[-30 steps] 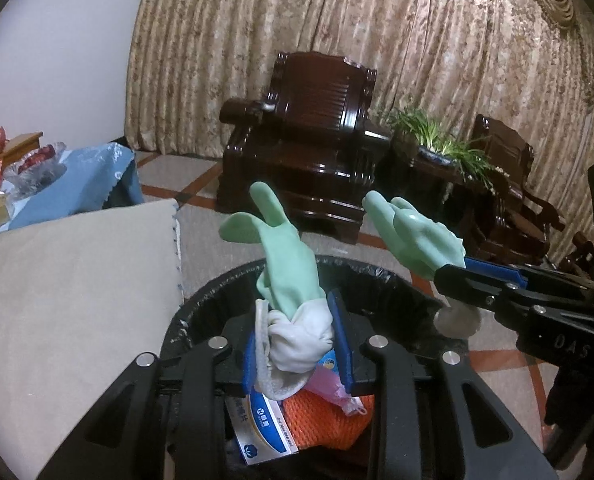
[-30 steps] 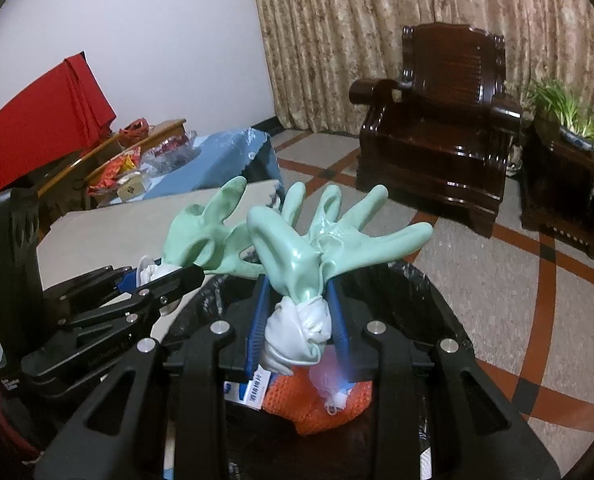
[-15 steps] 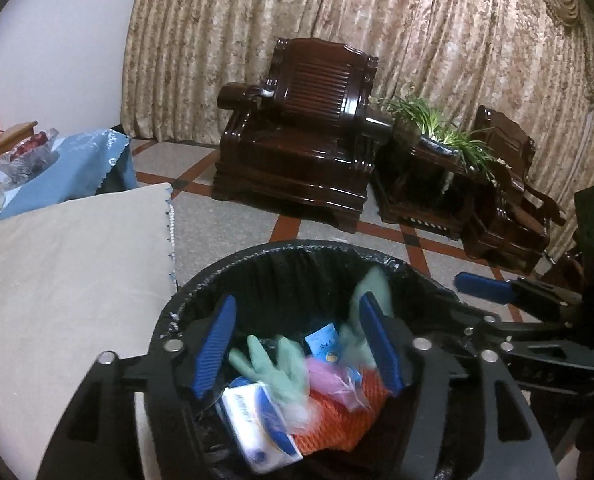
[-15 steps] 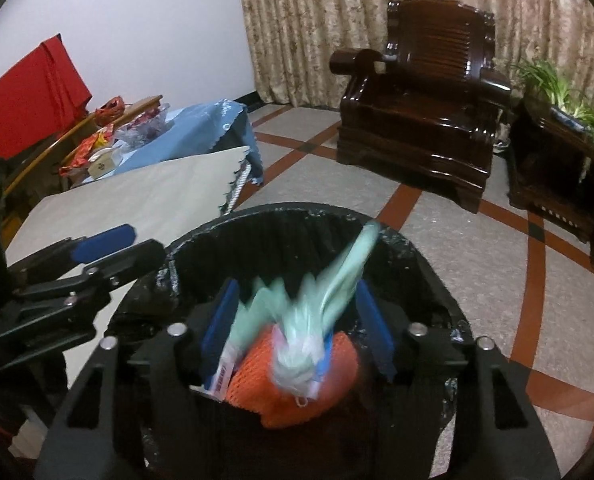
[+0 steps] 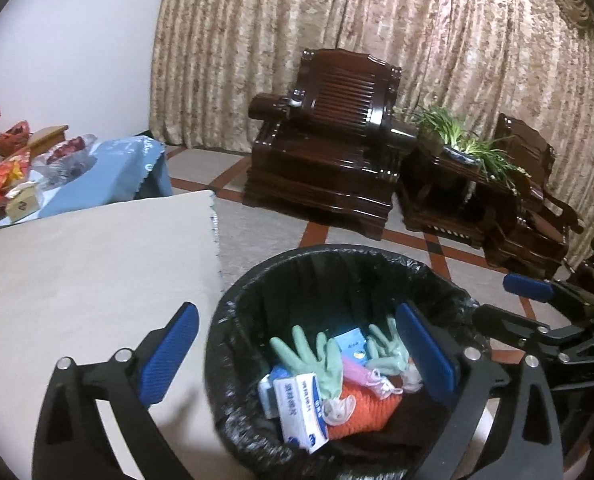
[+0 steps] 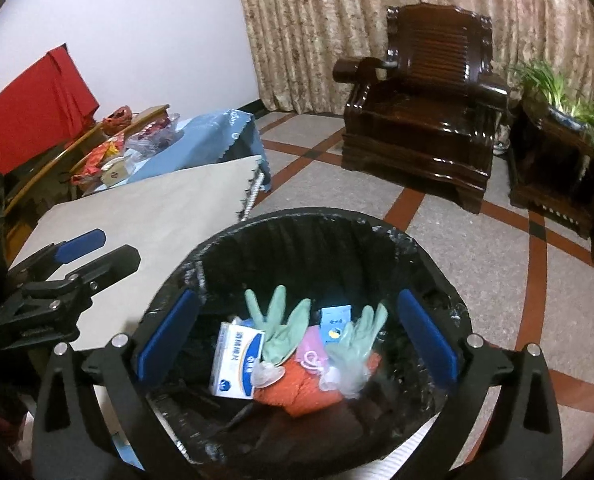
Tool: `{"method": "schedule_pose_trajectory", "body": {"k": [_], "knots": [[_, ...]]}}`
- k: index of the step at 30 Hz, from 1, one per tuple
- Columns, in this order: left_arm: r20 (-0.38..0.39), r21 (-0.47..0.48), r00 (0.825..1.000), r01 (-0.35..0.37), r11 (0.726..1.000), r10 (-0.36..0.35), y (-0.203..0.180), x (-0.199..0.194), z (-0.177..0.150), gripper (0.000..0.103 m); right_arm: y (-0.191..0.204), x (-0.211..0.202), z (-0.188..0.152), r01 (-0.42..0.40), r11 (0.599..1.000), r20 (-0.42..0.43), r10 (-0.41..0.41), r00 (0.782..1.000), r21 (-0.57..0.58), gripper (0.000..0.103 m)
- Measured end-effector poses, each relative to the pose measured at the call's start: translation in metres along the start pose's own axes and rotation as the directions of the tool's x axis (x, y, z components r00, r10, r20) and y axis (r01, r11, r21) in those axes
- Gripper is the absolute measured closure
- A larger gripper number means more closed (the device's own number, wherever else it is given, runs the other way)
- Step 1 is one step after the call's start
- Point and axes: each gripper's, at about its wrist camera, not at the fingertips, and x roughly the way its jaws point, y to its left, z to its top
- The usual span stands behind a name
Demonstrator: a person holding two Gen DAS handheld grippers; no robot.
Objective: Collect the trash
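A round bin lined with a black bag [image 5: 233, 320] [image 6: 429, 256] stands on the floor beside the table. Two pale green rubber gloves [image 5: 317, 356] [image 6: 281, 332] lie inside on an orange net bag [image 5: 361, 408] [image 6: 309, 388], a blue-and-white box [image 5: 301, 408] [image 6: 235, 360] and pink trash. My left gripper [image 5: 297, 356] is open and empty, above the bin's left rim; it also shows in the right wrist view [image 6: 93, 254]. My right gripper [image 6: 293, 336] is open and empty above the bin; it also shows in the left wrist view [image 5: 513, 304].
A beige-covered table [image 5: 77, 280] [image 6: 157, 208] lies left of the bin. Behind it, a blue-clothed table [image 5: 109, 172] holds snack packets. A dark wooden armchair [image 5: 329, 152] [image 6: 425, 120], a plant stand [image 5: 457, 176] and curtains stand across the tiled floor.
Both grippers were shut on a green glove each above the bin. They opened, the gloves dropped into the bin, and both grippers drew back.
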Motion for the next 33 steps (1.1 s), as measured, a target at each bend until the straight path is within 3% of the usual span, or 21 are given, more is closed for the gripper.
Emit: {"method": "schedule_pose_trajectory", "body": {"k": [14,33], "knots": [[0.056,-0.075,0.996,-0.069,0.995,0.073,0.013,-0.064,-0.001,0.006,0.036,-0.043,0.018,-0.046,0.999,0.082,0.048,0.996,-0.028,0.005],[0.170,-0.080,0.975,-0.134,0.988,0.146,0.015,-0.125,0.008,0.006,0.073,-0.085,0.037,-0.064,0.992,0.154,0.080,0.985,-0.107,0.005]]}}
